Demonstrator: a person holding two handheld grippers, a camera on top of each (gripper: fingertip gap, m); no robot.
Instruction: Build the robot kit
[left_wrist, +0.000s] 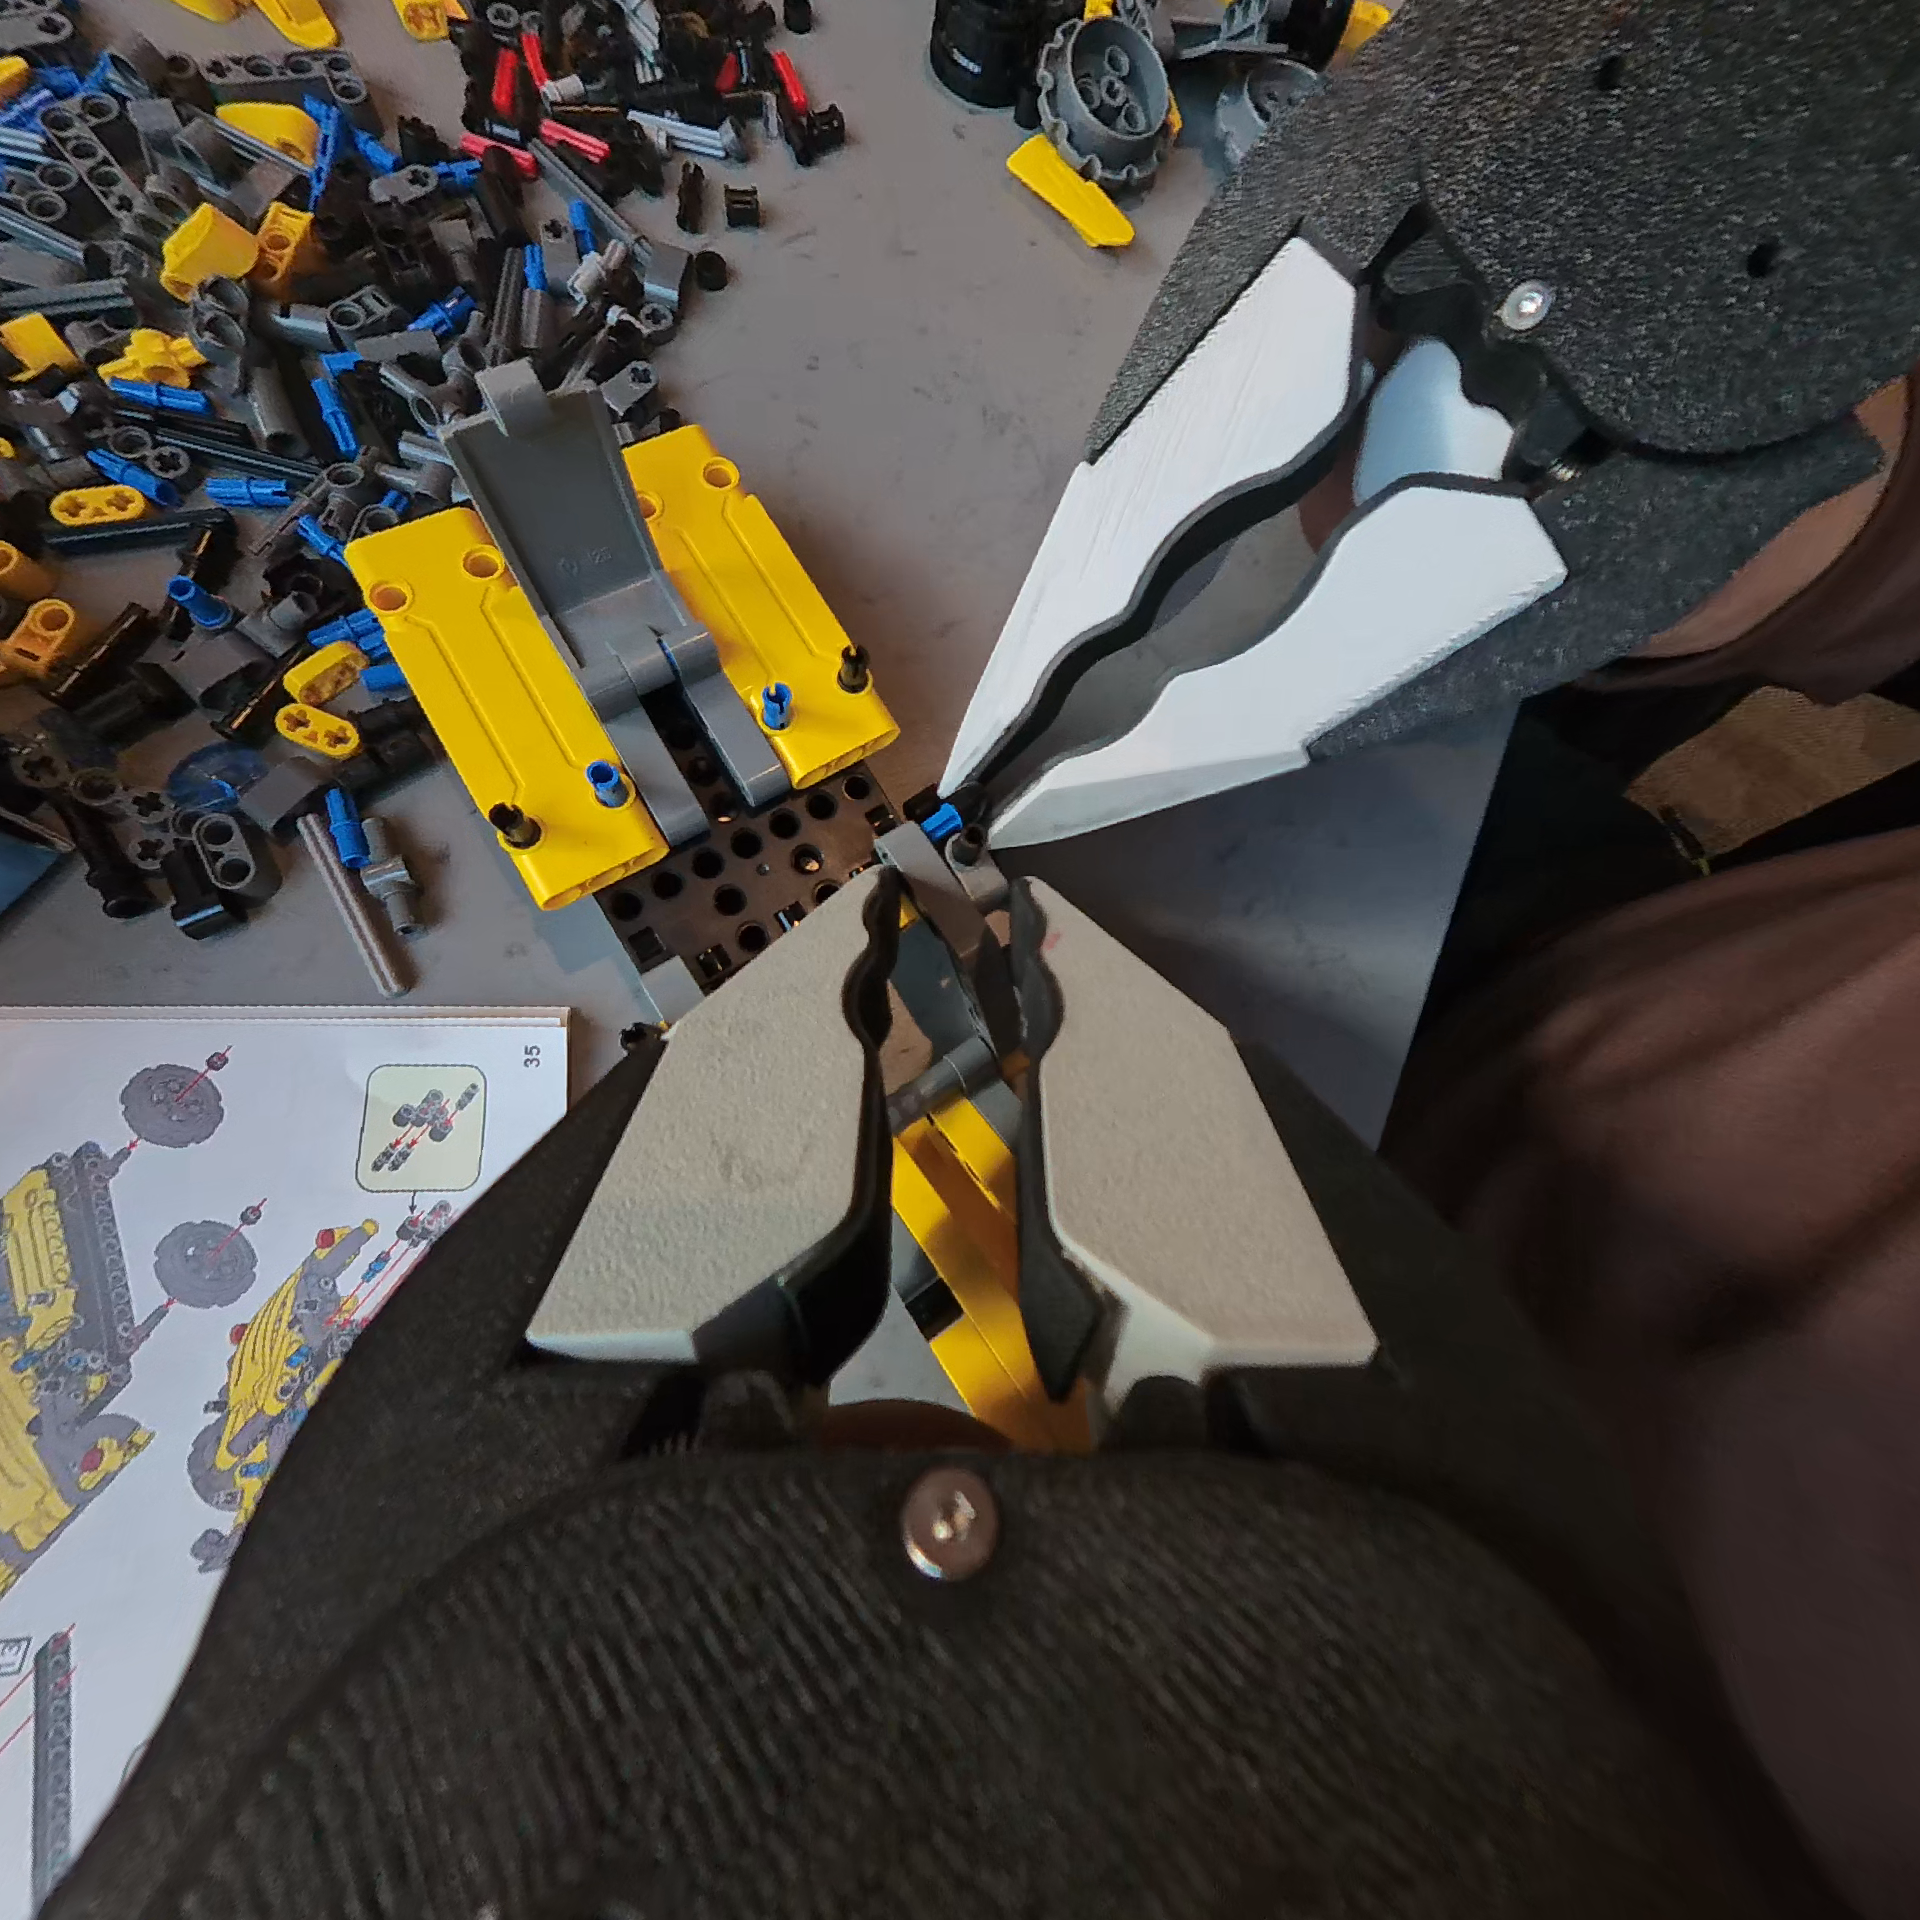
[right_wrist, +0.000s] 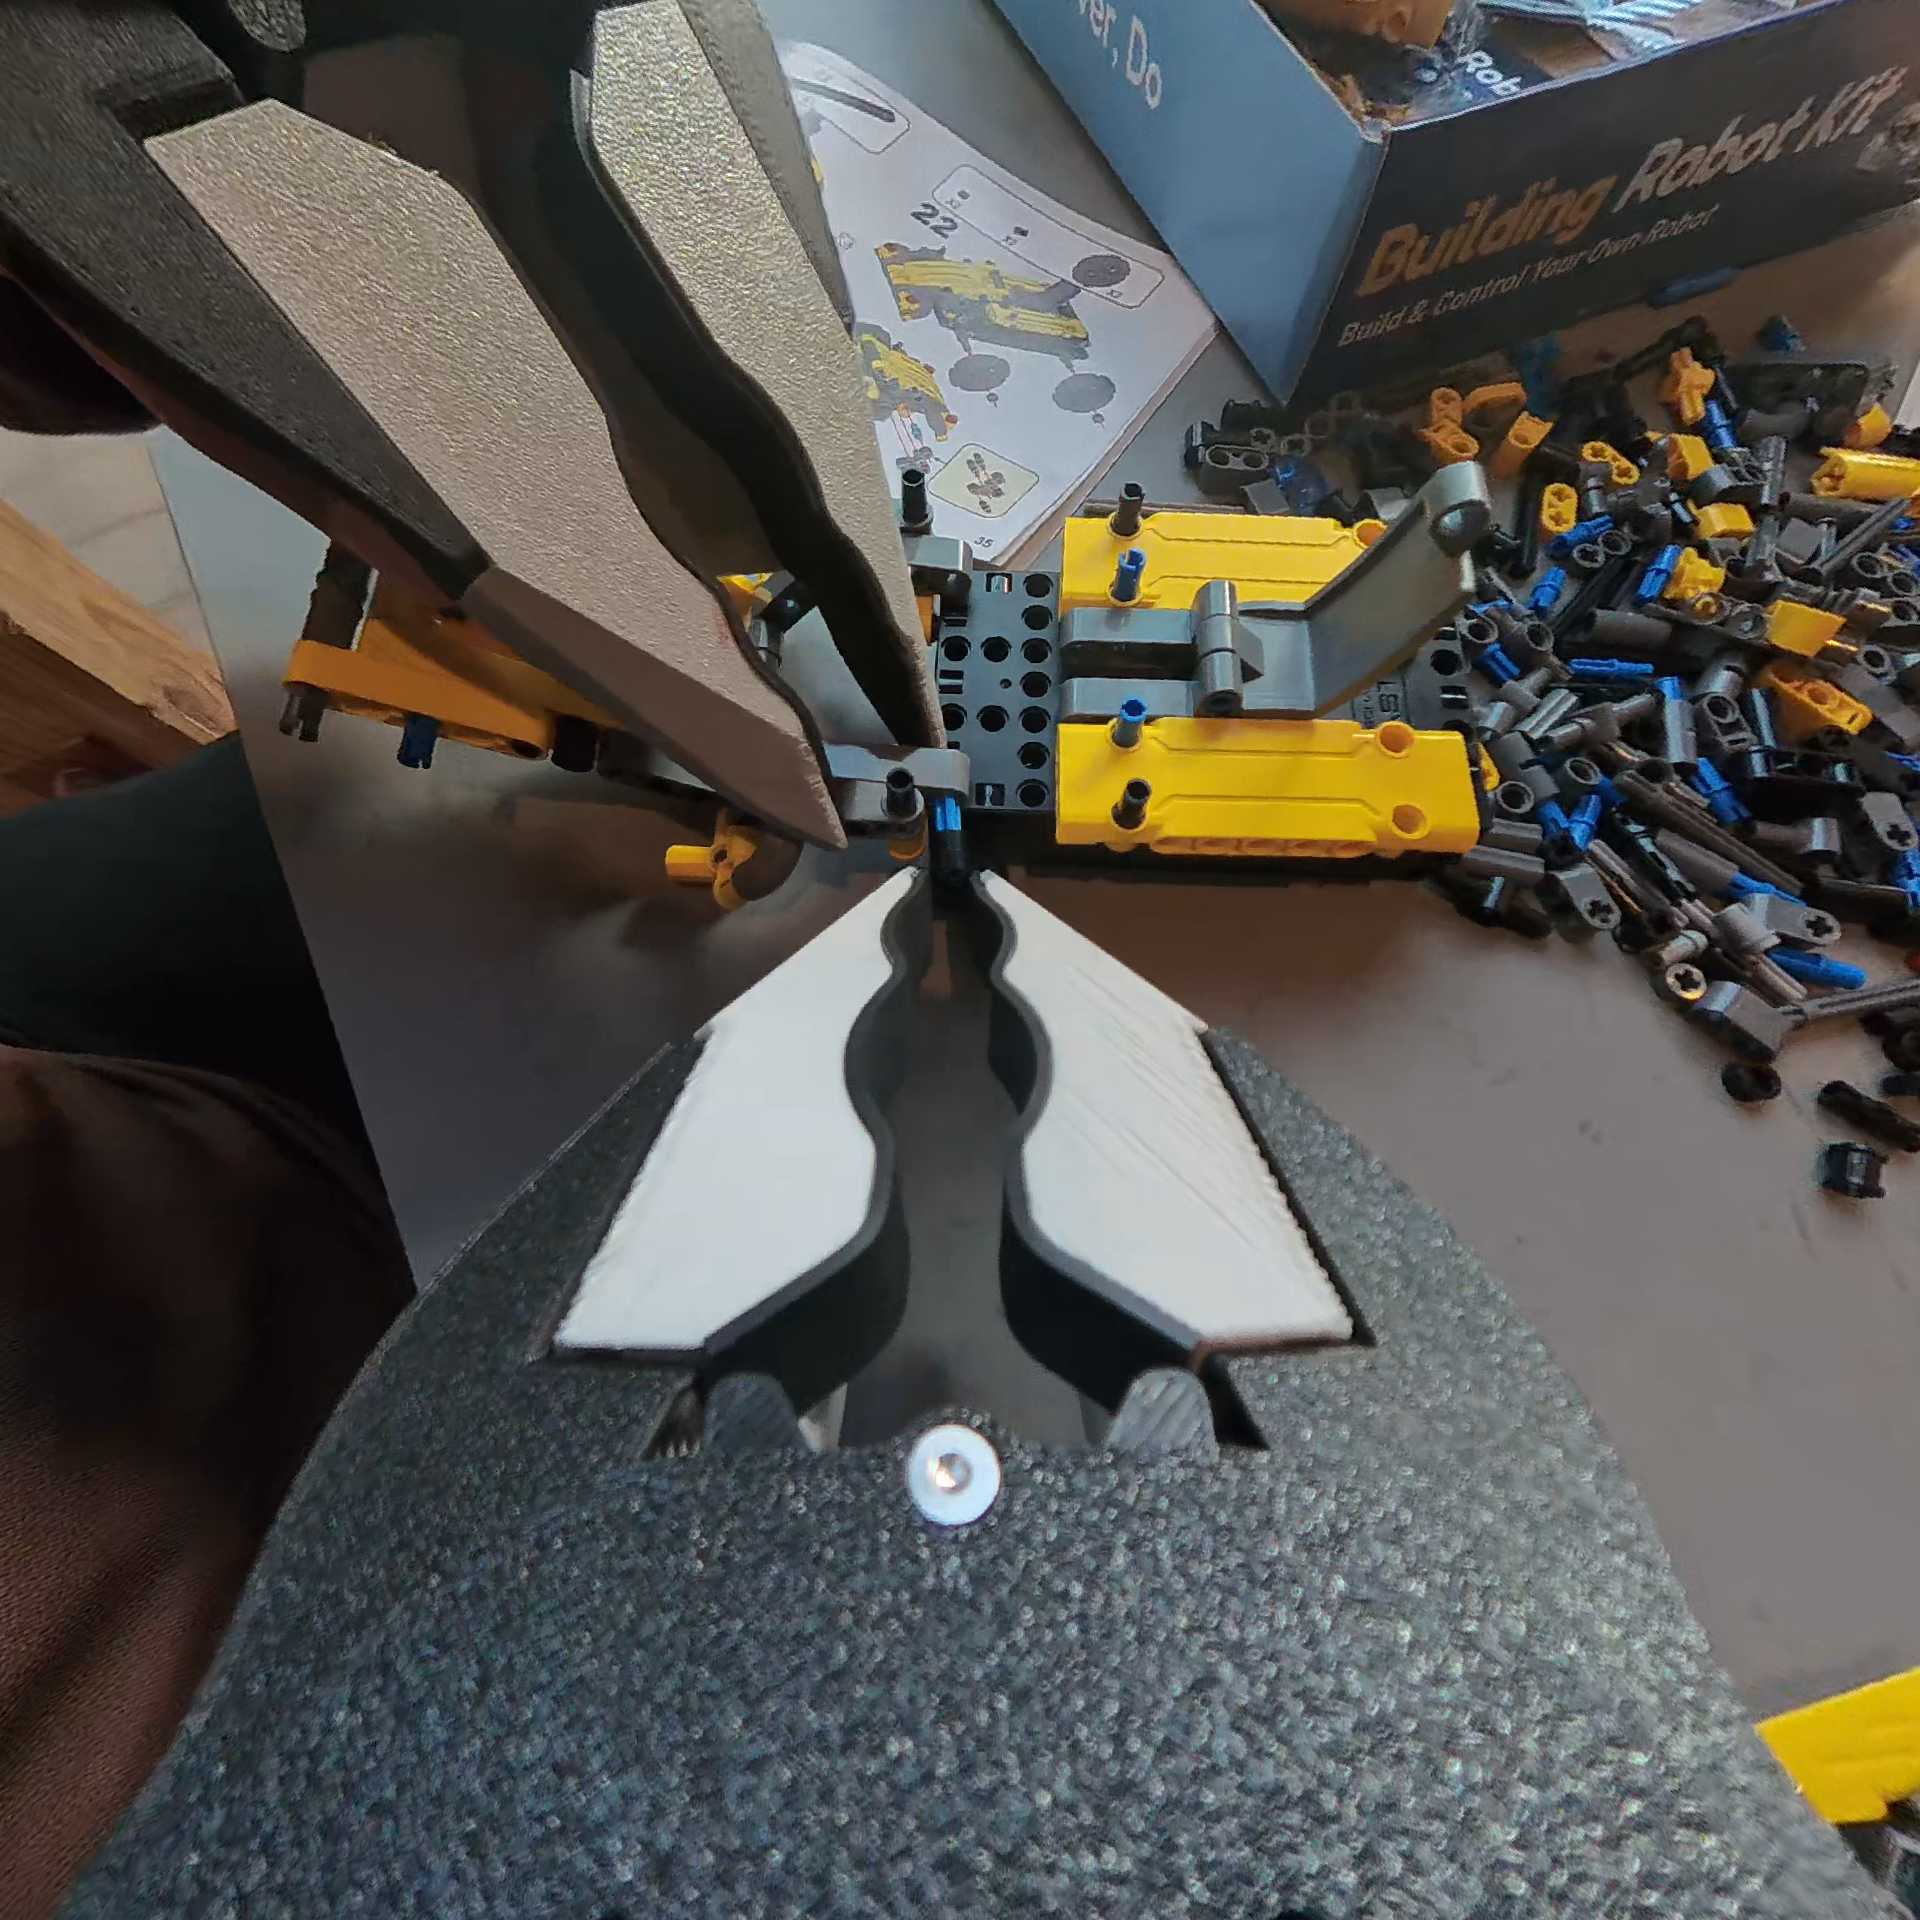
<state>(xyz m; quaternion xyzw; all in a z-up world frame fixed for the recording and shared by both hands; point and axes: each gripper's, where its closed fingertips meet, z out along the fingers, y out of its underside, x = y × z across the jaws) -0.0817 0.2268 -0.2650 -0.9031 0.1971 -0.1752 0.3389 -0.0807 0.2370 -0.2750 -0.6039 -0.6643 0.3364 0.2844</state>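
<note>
A grey worktop (left_wrist: 914, 343) lies under me, strewn from 9 to 12 o'clock with a pile of loose black, grey, blue and yellow building-kit pieces (left_wrist: 260, 312); an open instruction booklet (left_wrist: 260, 1195) sits at 8 o'clock, and in the right wrist view a dark blue kit box (right_wrist: 1558, 208) stands at 1 o'clock.

My left claw (left_wrist: 951, 904) is narrowed around the near end of the half-built model (left_wrist: 727, 831), clamping its grey and yellow beams between the pads. The model's long axis runs away from this claw toward 11 o'clock, ending in two yellow panels (left_wrist: 499, 686) with a raised grey hinged plate (left_wrist: 561, 520) between them.

My right claw (right_wrist: 948, 883) comes in from 2 o'clock in the left view, tips nearly together, pinching a small blue-and-black pin (right_wrist: 948, 831) whose axis points straight ahead. The pin meets a grey lift-arm (right_wrist: 914, 774) on the model's corner, just beside the left claw's tips; whether it is seated I cannot tell.
</note>
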